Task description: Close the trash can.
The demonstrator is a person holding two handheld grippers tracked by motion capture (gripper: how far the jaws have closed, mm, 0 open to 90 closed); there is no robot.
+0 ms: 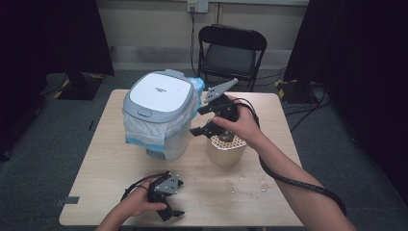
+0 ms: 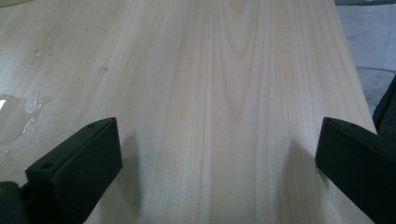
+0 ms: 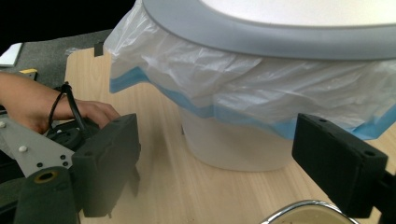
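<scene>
Bin (image 1: 161, 113) left of cup (image 1: 226, 150) — chair (image 1: 231, 53) behind the table (image 1: 269, 115).

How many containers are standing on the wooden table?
2. The lidded white bin with a plastic liner stands at the table's far left; the metal cup stands to its right, under the right gripper.

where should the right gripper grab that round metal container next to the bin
Probably the container's rim, from above: it stands upright and open-topped, and the right gripper, jaws open, hovers right over it. Take the rim's right side, away from the bin.
</scene>
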